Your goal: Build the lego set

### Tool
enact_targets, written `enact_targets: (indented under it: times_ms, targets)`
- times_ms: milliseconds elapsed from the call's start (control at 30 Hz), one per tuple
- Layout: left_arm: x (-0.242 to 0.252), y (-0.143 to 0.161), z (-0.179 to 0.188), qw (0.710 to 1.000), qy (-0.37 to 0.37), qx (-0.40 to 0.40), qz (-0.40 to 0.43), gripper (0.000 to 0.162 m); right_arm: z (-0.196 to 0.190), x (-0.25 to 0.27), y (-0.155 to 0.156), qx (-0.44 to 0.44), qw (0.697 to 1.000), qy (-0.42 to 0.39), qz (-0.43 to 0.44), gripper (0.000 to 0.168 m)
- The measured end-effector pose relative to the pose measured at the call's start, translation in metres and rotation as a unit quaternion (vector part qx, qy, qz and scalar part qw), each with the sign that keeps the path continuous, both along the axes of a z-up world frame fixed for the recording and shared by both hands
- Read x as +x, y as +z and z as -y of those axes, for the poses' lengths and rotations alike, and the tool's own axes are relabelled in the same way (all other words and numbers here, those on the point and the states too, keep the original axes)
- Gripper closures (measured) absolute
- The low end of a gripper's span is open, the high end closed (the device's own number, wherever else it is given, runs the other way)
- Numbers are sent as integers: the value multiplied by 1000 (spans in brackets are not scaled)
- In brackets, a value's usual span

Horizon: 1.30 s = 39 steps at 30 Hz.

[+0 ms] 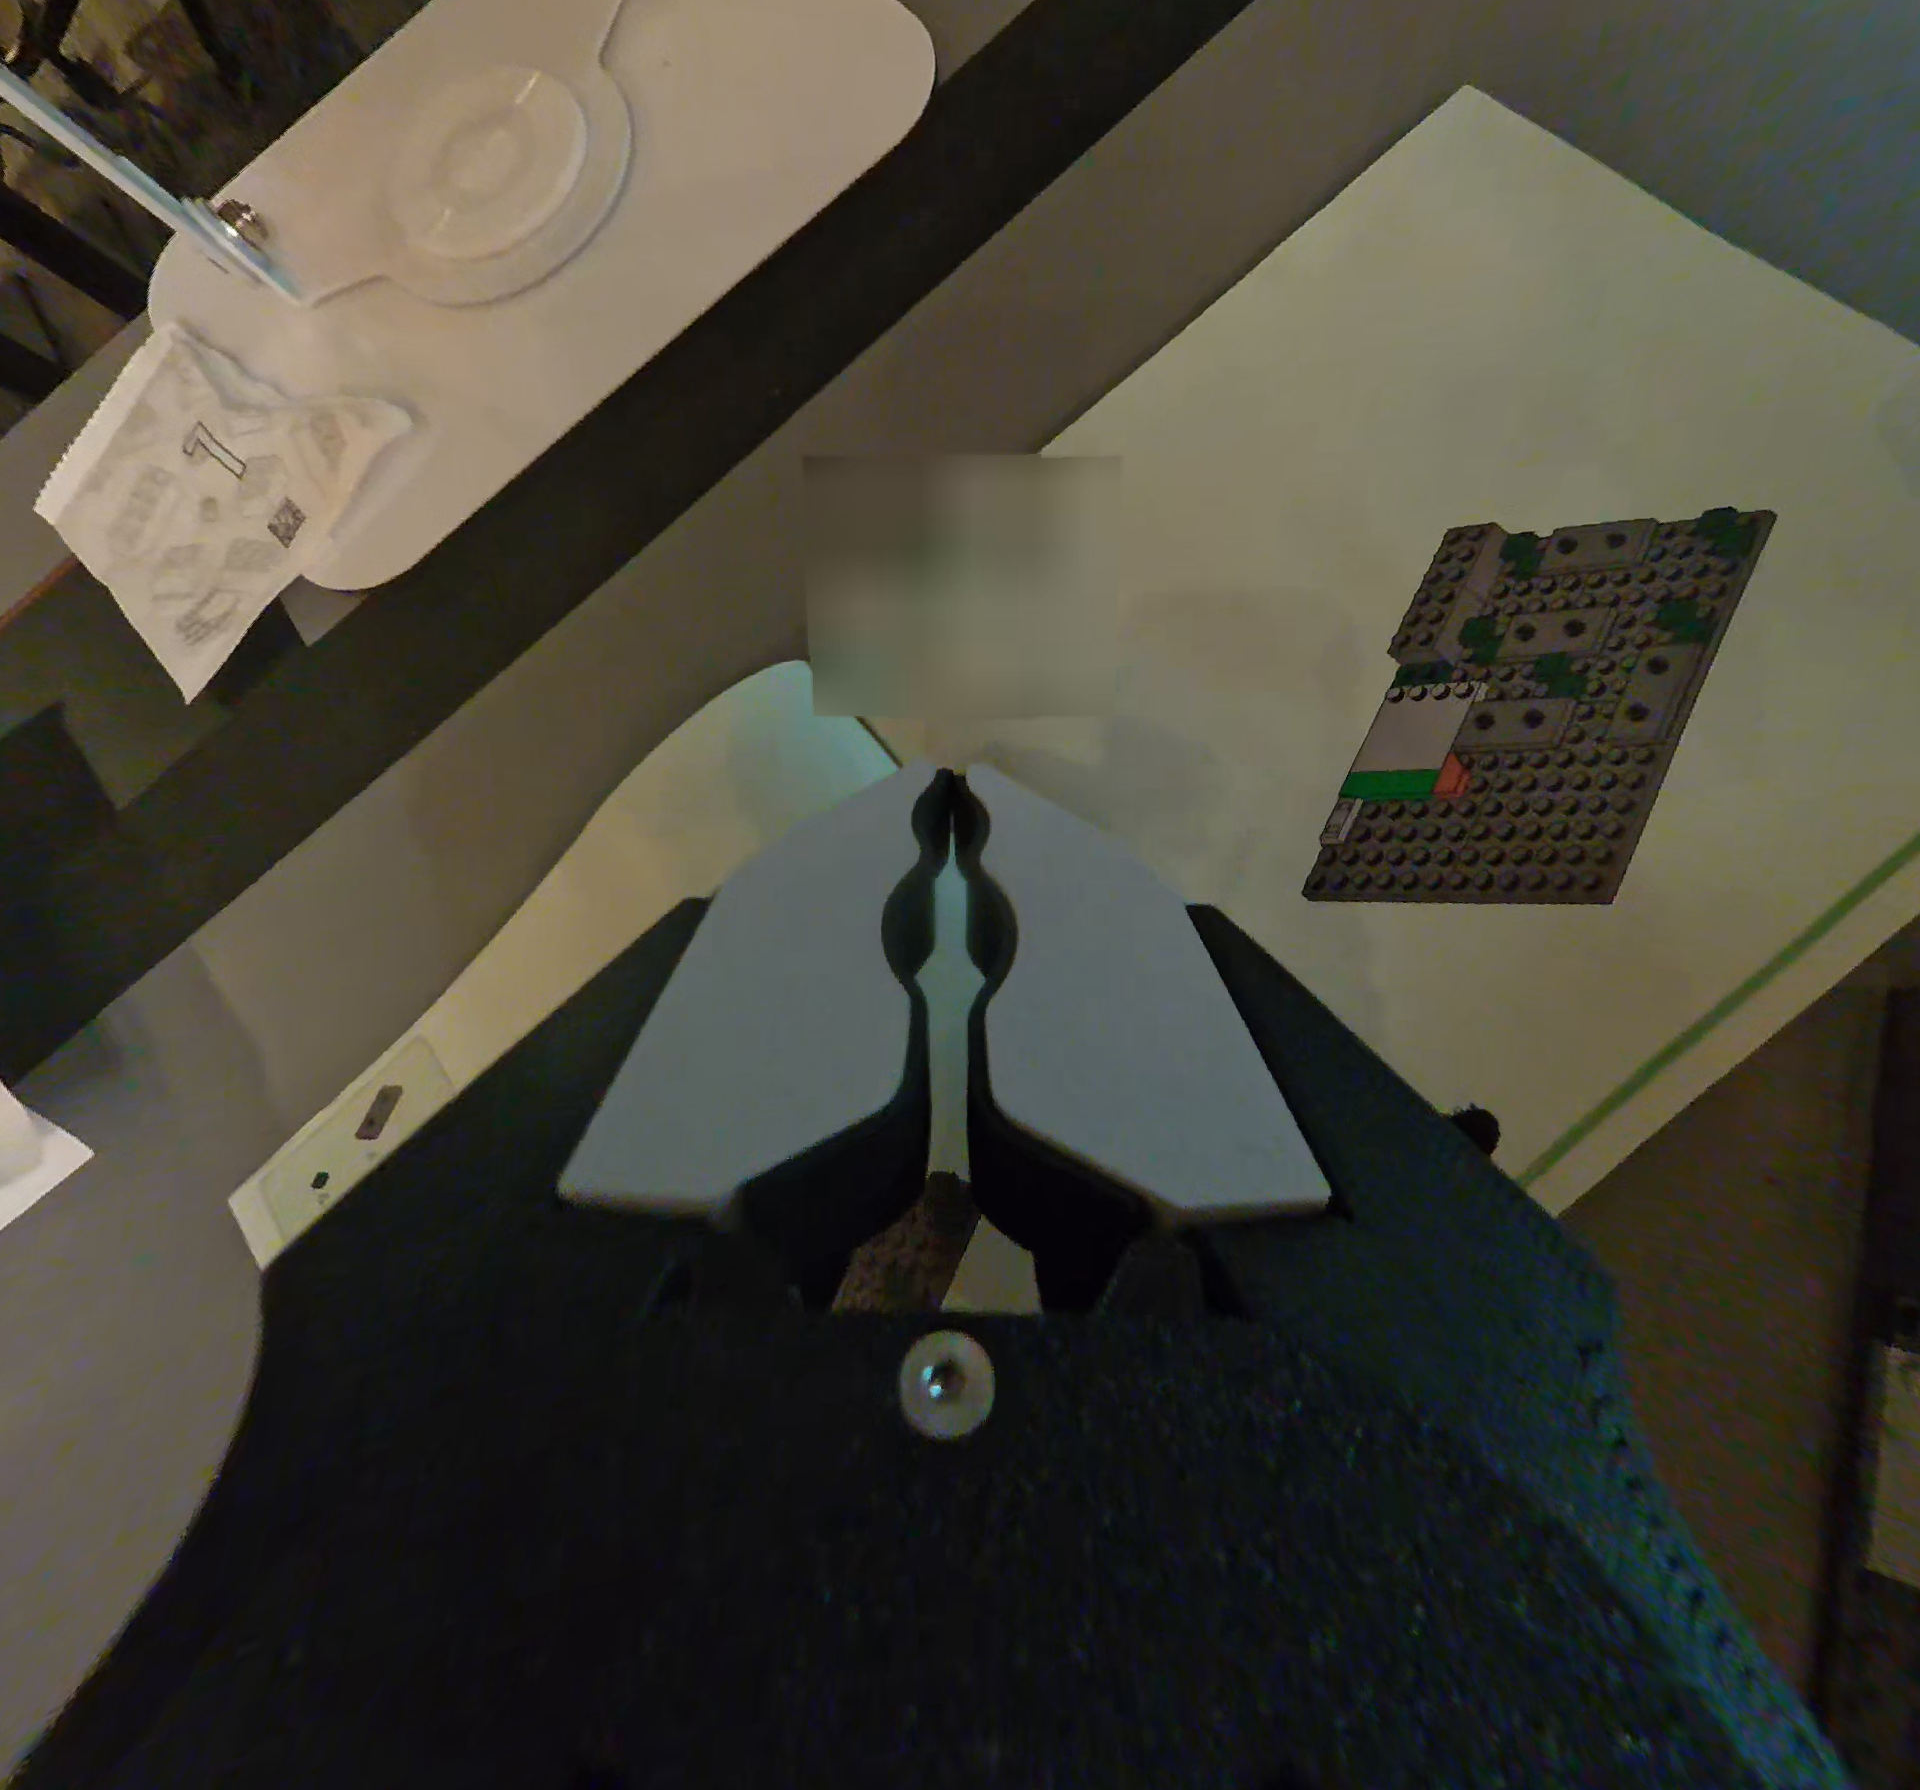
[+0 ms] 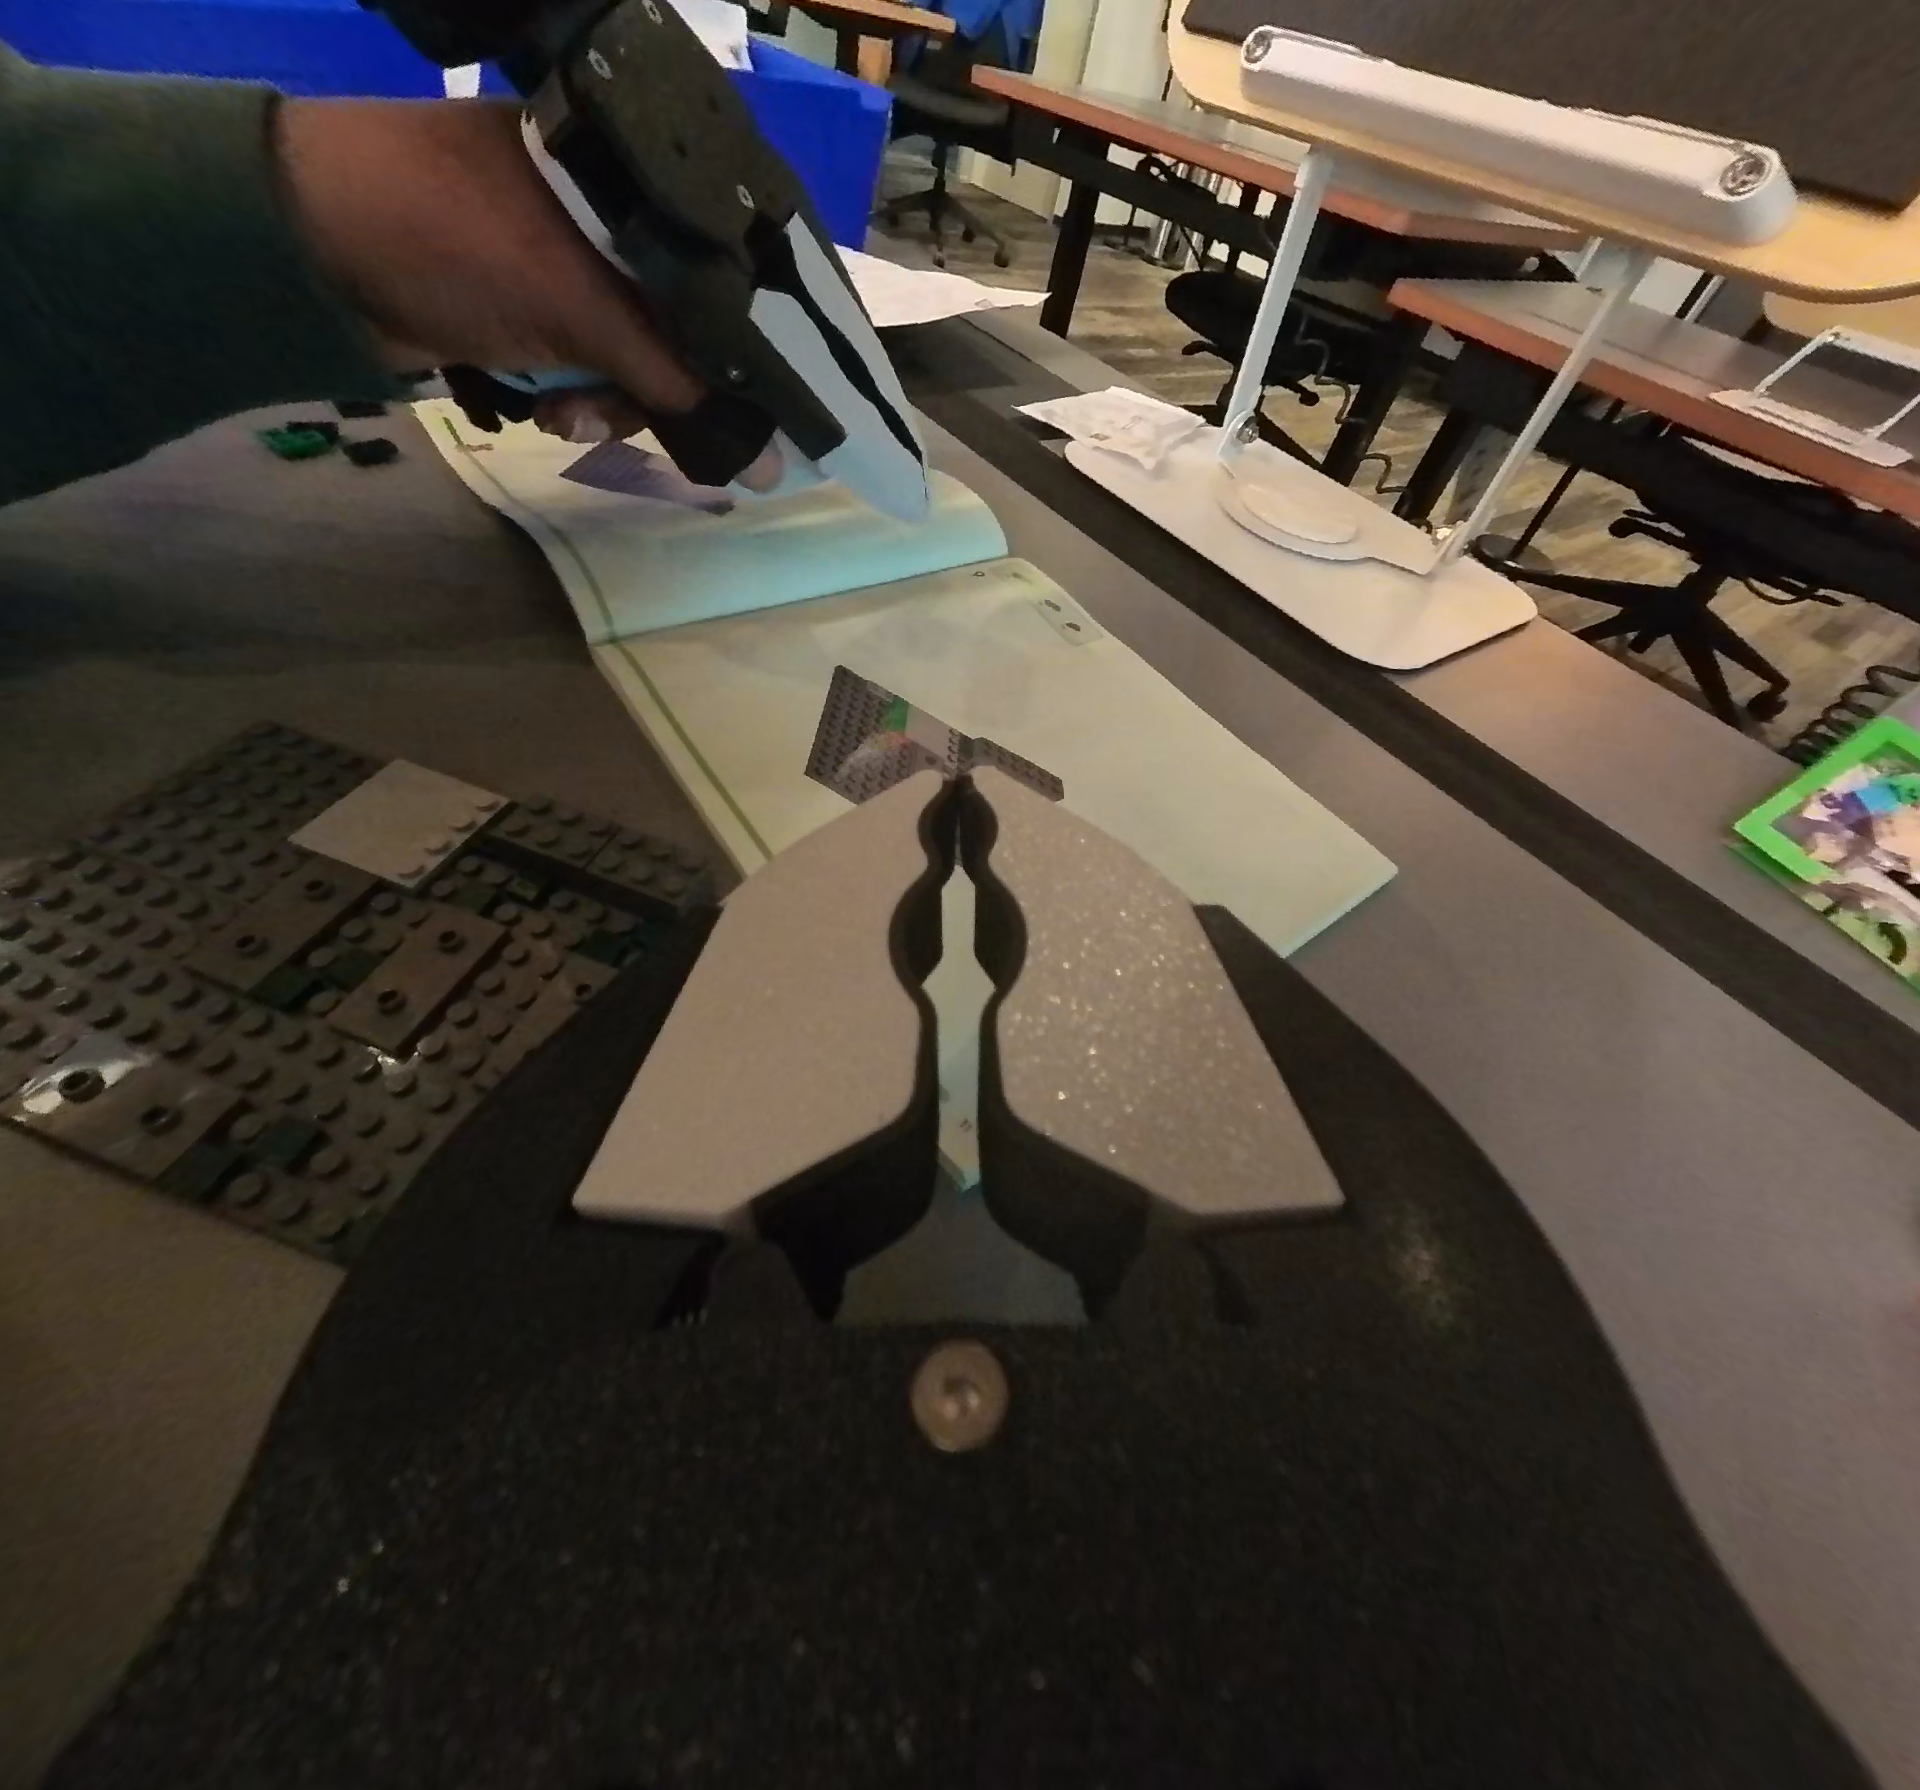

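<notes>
The open instruction booklet (image 2: 1195, 805) lies on the grey table; its page (image 1: 1455, 338) shows a picture of the build (image 1: 1538, 712). My left gripper (image 1: 951, 784) is shut on the edge of a curled-up page (image 1: 665, 867); in the right wrist view it (image 2: 916, 504) meets the top of that lifted page (image 2: 831, 545). The dark grey Lego baseplate (image 2: 208, 1065) with flat tiles and a light grey tile (image 2: 400, 831) lies left of the booklet. My right gripper (image 2: 961, 784) is shut and empty, held above the booklet's right page, beside the baseplate.
A white desk lamp base (image 2: 1351, 587) stands behind the booklet, also in the left wrist view (image 1: 520, 182), with a crumpled paper bag (image 1: 208, 493) beside it. Loose green and dark pieces (image 2: 301, 436) lie far left. A green box (image 2: 1849, 847) sits right. Blue bins (image 2: 208, 5) stand behind.
</notes>
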State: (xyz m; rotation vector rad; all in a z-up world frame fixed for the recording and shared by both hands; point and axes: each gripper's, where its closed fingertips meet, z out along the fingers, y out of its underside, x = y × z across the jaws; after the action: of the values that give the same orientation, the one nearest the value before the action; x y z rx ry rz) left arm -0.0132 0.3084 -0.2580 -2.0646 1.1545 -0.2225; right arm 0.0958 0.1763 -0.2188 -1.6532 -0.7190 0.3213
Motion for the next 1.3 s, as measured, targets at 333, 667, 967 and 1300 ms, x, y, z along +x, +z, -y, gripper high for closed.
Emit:
enact_targets:
  times_ms: [333,667,967,1300]
  targets:
    - [0,-2,0,1000,1,1,-6,162,0,0,0,0,1000,1,0,168]
    - [5,-1,1,1000,5,-2,-10,162,1,0,0,1,1000,1,0,168]
    - [16,0,5,1000,1,-7,-2,162,1,0,0,0,1000,2,0,168]
    - [28,-2,6,1000,-5,-7,1,162,2,-1,0,2,1000,4,-1,168]
